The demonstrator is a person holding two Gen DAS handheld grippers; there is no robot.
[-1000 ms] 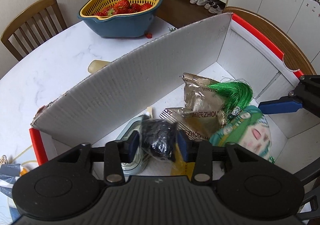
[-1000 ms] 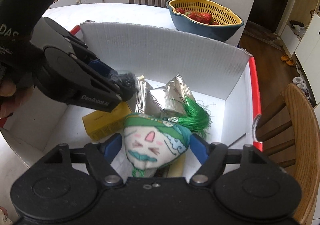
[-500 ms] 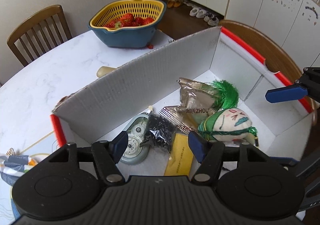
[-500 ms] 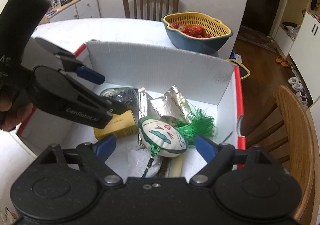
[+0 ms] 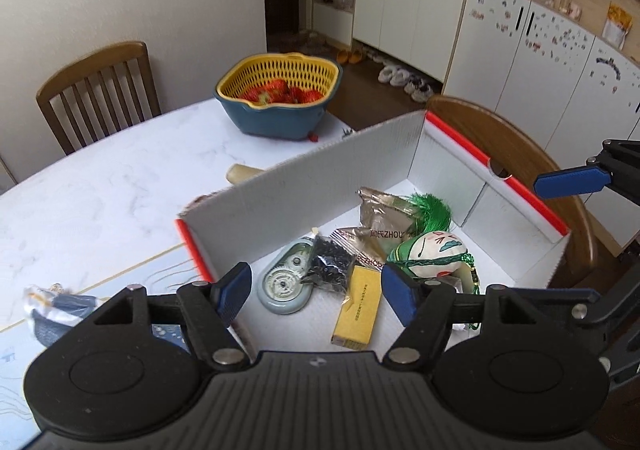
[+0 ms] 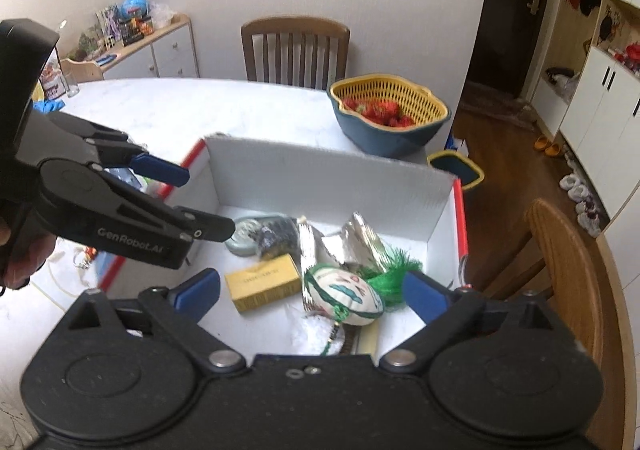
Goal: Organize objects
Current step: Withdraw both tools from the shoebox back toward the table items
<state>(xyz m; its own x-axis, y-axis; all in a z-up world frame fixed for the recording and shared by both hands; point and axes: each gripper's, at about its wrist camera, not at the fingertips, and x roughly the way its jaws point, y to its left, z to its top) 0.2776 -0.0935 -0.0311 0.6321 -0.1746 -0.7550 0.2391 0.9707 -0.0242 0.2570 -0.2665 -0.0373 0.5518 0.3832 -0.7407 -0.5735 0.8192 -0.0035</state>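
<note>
Box [image 5: 320, 185] holds sachet [image 5: 426, 254], yellow carton [image 5: 358, 306], foil packets [image 5: 380, 209]

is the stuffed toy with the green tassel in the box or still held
In the box. The stuffed toy lies on the box floor; the right gripper, jaws just opened, is clear of it.

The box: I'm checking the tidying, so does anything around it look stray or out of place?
One small red piece, probably a strawberry bit, lies on the table beside the strawberry colander; a beige object sits behind the box.
</note>
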